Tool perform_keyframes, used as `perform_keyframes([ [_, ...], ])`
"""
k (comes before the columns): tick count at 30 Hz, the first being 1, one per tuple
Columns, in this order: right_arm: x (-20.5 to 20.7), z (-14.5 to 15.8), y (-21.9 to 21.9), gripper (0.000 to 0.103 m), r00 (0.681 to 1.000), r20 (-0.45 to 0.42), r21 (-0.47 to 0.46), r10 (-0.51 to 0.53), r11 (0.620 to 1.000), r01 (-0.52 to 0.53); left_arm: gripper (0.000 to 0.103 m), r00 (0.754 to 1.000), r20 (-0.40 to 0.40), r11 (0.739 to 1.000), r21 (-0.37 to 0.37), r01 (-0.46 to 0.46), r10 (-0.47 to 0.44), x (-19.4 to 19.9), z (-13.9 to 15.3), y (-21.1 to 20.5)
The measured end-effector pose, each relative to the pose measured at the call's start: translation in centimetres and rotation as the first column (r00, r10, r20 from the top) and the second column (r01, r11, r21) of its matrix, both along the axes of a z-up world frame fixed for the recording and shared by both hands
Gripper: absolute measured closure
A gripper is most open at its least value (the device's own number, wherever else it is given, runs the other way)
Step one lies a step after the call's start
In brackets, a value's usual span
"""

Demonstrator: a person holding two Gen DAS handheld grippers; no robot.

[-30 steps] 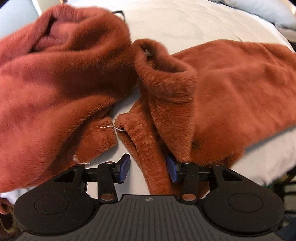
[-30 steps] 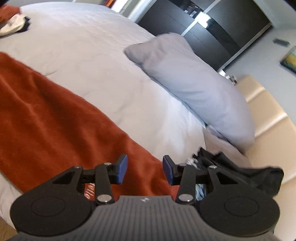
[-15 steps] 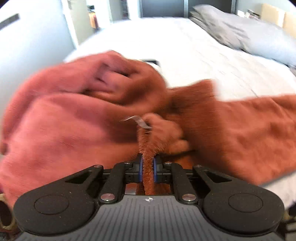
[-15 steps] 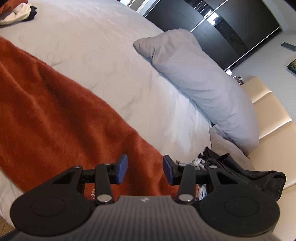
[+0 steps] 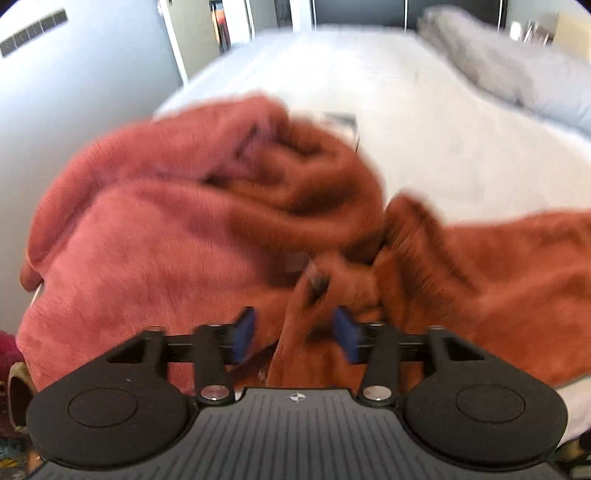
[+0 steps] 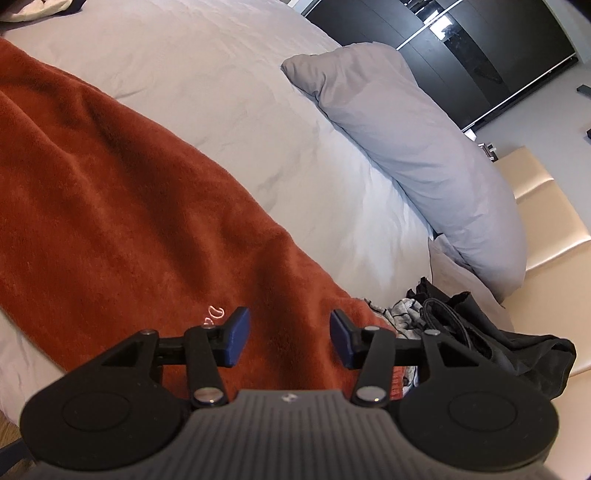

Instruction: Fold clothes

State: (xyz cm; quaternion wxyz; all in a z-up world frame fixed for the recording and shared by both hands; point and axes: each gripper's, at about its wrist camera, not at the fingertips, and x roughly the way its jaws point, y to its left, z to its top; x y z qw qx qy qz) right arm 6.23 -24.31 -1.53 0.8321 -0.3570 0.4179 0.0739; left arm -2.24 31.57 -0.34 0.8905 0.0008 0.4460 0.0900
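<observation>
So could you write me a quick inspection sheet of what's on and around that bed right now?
Surface: bed with a pale sheet, bare toward the pillows.
Job's things: rust-red fleece robe, bunched at the left end in the blurred left view, spread flat in the right view; pale stitched lettering on it near the right fingers.
Clutter: dark garments heaped past the robe's end; light cloth at the bed's far corner.
Grippers: left hand-held gripper open, a robe fold standing between its fingers; right hand-held gripper open above the robe.
Cables: nothing seen.
Surroundings: grey pillow, cream padded headboard, dark wardrobe doors.
</observation>
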Motion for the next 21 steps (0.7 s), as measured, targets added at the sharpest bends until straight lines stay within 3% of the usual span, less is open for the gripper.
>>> perform_keyframes([
  [2, 0.0, 0.0, -0.1, 0.050, 1.000, -0.003, 0.001, -0.001, 1.000, 0.001, 0.052, 0.998, 0.052, 0.999, -0.031, 0.023, -0.021, -0.1, 1.4, -0.8],
  [6, -0.1, 0.1, -0.1, 0.050, 1.000, 0.001, 0.002, 0.002, 1.000, -0.002, 0.050, 0.992, 0.064, 0.991, -0.072, 0.116, -0.112, 1.5, 1.9, -3.9],
  [9, -0.2, 0.2, -0.1, 0.049, 1.000, 0.006, 0.003, 0.005, 1.000, -0.005, 0.036, 0.985, 0.043, 0.985, -0.033, 0.171, -0.170, 2.6, 1.3, -7.3],
  [15, -0.4, 0.1, -0.2, 0.047, 1.000, 0.007, 0.002, 0.005, 1.000, -0.005, 0.036, 0.986, -0.075, 0.984, 0.083, 0.155, -0.149, 4.2, -1.2, -9.6],
  [17, -0.5, 0.0, -0.4, 0.047, 1.000, 0.003, 0.000, 0.003, 1.000, -0.003, 0.047, 0.991, -0.073, 0.992, 0.038, 0.119, -0.116, 4.1, -1.2, -8.6],
  [18, -0.5, -0.1, -0.4, 0.047, 1.000, 0.001, -0.001, 0.001, 1.000, -0.001, 0.069, 0.992, -0.072, 0.995, 0.016, 0.101, -0.100, 4.0, -1.2, -8.1],
  [19, -0.6, -0.1, -0.5, 0.047, 1.000, -0.002, -0.003, 0.001, 1.000, -0.001, 0.084, 0.994, -0.072, 0.997, -0.007, 0.083, -0.083, 3.9, -1.2, -7.6],
  [21, -0.6, -0.3, -0.6, 0.047, 1.000, -0.007, -0.005, 0.002, 1.000, -0.002, 0.089, 0.996, -0.073, 0.998, -0.052, 0.047, -0.051, 3.8, -1.3, -6.6],
])
